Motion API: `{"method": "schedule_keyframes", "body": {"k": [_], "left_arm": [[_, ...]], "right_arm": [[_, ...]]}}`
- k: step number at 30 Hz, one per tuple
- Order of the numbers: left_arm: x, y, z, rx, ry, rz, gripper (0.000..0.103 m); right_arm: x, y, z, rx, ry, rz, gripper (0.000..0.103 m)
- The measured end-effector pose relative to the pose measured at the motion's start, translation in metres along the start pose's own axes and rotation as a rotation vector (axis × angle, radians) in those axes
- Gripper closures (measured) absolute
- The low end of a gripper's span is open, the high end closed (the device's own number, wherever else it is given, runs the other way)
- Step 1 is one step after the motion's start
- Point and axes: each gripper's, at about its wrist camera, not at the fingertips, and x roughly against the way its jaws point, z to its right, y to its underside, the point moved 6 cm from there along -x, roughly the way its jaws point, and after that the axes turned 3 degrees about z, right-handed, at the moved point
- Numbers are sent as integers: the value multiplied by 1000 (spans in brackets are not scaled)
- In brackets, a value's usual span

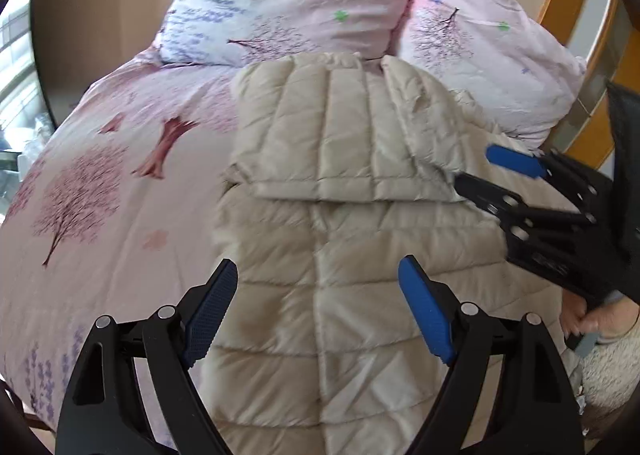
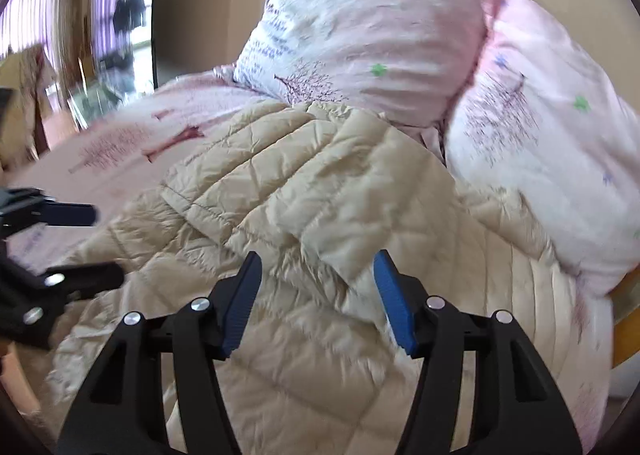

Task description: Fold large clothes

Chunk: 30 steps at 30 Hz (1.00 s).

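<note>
A: Start at the left. What is the bedspread [image 1: 100, 183] doing there?

B: It is the work surface. The pink tree-print cover lies flat on the bed, and the quilted beige jacket [image 1: 340, 263] is spread on it near the middle, its far end up against the two pillows [image 1: 280, 3]. A bed gives room for so large a garment.

A: And the left gripper [image 1: 316, 311]?

B: It hangs over the jacket's lower body, jaws spread wide, with nothing between the blue pads. I judge it released and free to take a new hold.

A: That flap lying across the jacket?

B: A sleeve [image 1: 344, 135], or a folded-over panel, lies crosswise over the chest with its hem toward the camera. Laid so, it narrows the jacket for the folds to come. Which of the two it is, I cannot tell.

A: The right gripper [image 2: 318, 303]?

B: In its own view the jaws stand partly apart, over the flap's corner. The pads do not look pressed on the fabric, so I call it unclenched, though blur makes contact hard to rule out.

A: What is hidden?

B: The jacket's near hem is cut off below both views, and its right edge runs under the right-hand pillow [image 2: 552, 159]. The right wrist view is smeared throughout. A hand [image 1: 596, 319] shows only partly at the left view's right edge.
</note>
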Motion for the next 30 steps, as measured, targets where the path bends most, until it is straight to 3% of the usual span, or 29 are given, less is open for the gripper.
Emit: {"method": "schedule_keyframes", "body": {"k": [3,4,6,7,8,14,17,18,21,22,24,26,30], "left_arm": [[3,4,-7,16,0,-8,20],[4,5,-8,22,1,-10,20],[4,6,-10,31,2,-13,20],[4,6,-10,32,4,-13,20],[5,6,-9,33,9,-11,20],[3,7,-10,37,11,-9,20],[1,8,-9,38,19,-14,20],[0,9,-8,36,20,-15,20],[-1,10,-5,25,33,-14,20],[-1,10,-4,23,37,-12,20],[0,10,-1,21,43,-7,20],[1,10,1,20,52,-3,20],[3,10,4,12,63,3,20]], "right_arm": [[-17,-1,-2,32,64,-18,46],[-25,-1,0,34,95,-28,50],[-36,-1,7,1,122,-51,72],[-39,0,12,-39,109,-58,89],[-38,0,17,-82,91,-54,95],[15,-1,86,-439,62,119,97],[41,21,133,-664,53,170,97],[45,32,144,-727,48,164,96],[38,70,168,-879,-50,74,81],[33,84,175,-938,-99,45,62],[28,103,186,-1040,-170,16,43],[22,118,199,-1165,-264,-6,41],[14,130,207,-1247,-298,-23,41]]}}
